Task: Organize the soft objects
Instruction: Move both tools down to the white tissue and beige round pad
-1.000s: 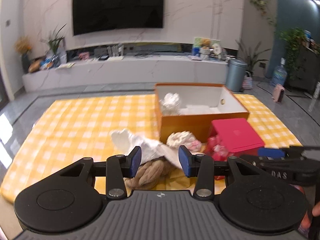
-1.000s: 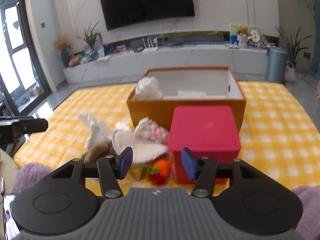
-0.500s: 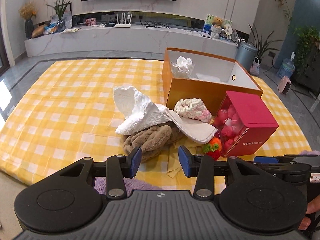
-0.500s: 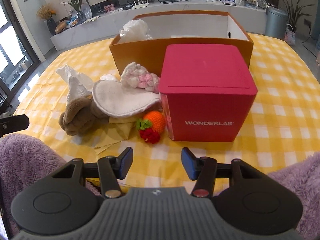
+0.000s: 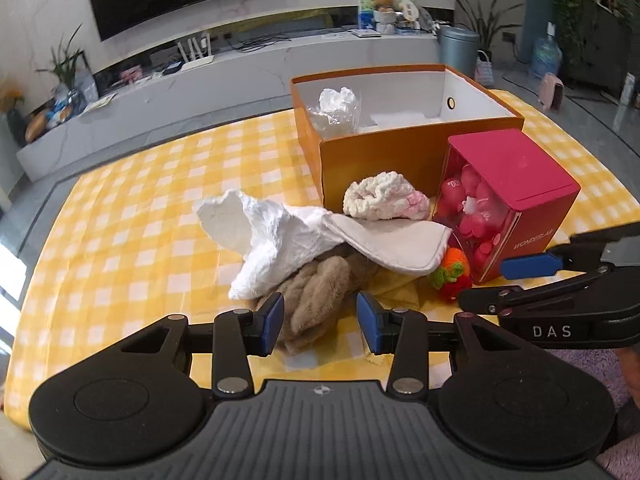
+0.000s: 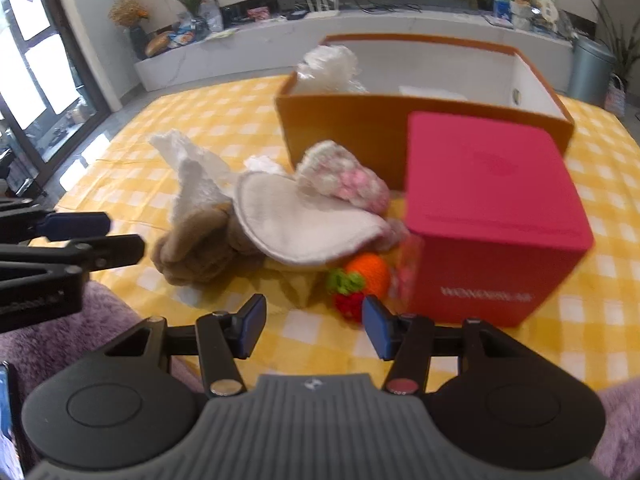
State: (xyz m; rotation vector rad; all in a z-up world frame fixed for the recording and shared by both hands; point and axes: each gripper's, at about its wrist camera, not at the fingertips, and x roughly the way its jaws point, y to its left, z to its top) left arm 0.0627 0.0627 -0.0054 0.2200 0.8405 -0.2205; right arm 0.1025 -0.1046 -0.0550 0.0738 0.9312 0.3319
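A pile of soft things lies on the yellow checked mat. It holds a crumpled white cloth, a beige pad, a brown plush, a pink-and-white knit piece and a knitted strawberry with an orange fruit. Behind them stands an open orange box with a white bundle inside. My left gripper is open just short of the brown plush. My right gripper is open beside the strawberry, its jaws around nothing.
A red cube box marked WONDERLAB stands right of the pile, touching the orange box. Purple fuzzy fabric lies at the mat's near edge. A white media bench and a grey bin stand far behind.
Both grippers have dropped and tipped down toward the pile, which now looks closer. The left view has rolled slightly. Neither gripper's jaws have changed width.
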